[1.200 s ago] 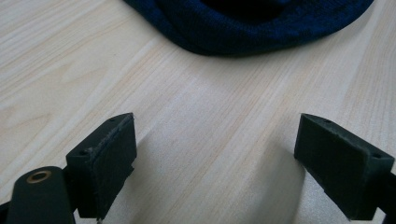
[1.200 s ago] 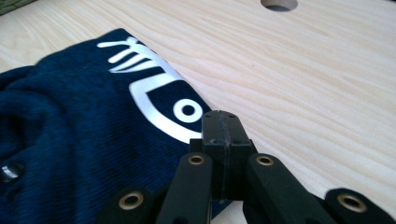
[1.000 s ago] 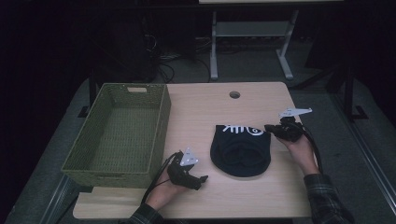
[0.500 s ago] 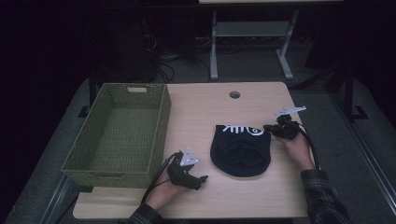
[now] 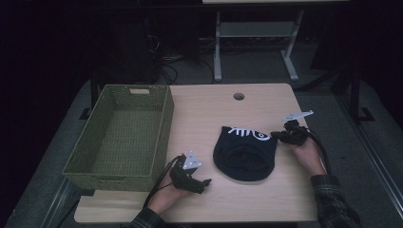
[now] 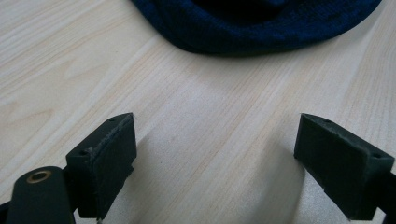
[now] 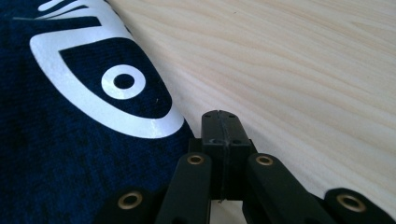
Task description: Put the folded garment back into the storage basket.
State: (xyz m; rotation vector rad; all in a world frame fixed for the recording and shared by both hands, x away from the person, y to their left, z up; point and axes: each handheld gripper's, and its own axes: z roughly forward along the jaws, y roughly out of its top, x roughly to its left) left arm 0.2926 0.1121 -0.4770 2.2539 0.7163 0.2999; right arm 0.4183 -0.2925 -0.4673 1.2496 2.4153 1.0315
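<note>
**Dark Hat at Centre, One Tool Wide, One Tool Pinched**

Far left of the hat sat the green woven basket (image 5: pixel 121 135), its rim just beside the table's left edge and its inside bare. No lettering showed on it.

Next came the left gripper (image 5: pixel 202 184), low on the wooden table (image 5: pixel 209 109), just left of and nearer the person than the hat. In the left gripper view its jaws stood spread wide with bare wood between them, and the hat's dark rim lay across the top of that view, apart from both jaws.

Then the hat (image 5: pixel 245 152) itself: a dark navy knit piece lying flat near the middle of the table. It carried a white printed fish skeleton, ribs on the left and a round eye on the right, along its far edge. No readable words showed. Its long axis ran from the far side toward the person, with the rounded end nearest the person.

Just right of the hat's printed end came the right gripper (image 5: pixel 274 136), held in the person's right hand (image 5: pixel 306 154). In the right gripper view its jaws were pressed together at the hat's edge, beside the white eye; whether knit was caught between them could not be told.

Open wood stretched beyond the hat, broken by a small round hole (image 5: pixel 238 96) near the far edge.
</note>
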